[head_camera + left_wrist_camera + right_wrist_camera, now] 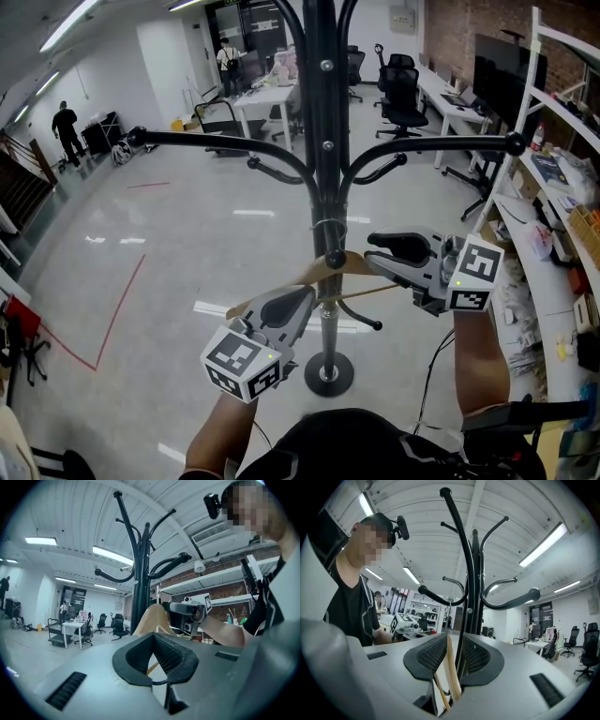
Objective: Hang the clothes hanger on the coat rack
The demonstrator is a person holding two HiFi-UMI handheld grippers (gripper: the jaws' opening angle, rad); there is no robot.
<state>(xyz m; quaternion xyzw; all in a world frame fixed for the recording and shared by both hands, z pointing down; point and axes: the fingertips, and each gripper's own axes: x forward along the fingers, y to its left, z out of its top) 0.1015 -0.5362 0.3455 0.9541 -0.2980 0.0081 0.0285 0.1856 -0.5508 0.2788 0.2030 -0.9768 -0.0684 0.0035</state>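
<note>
1. The black coat rack (323,141) stands on a round base on the pale floor (187,244). Its long curved arms spread left and right high on the pole.
2. The wooden clothes hanger (295,278) is held roughly level across the front of the pole, below those arms and well above the base. It shows beyond the fingers in the left gripper view (152,618).
3. The right gripper (380,255) holds the hanger's right side. Its fingers (429,656) are closed on the wooden strip (451,667) that stands between them.
4. The left gripper (298,302) holds the hanger's left side. Its fingers (168,656) meet at the tips, with the hanger's thin lower bar between them.
</note>
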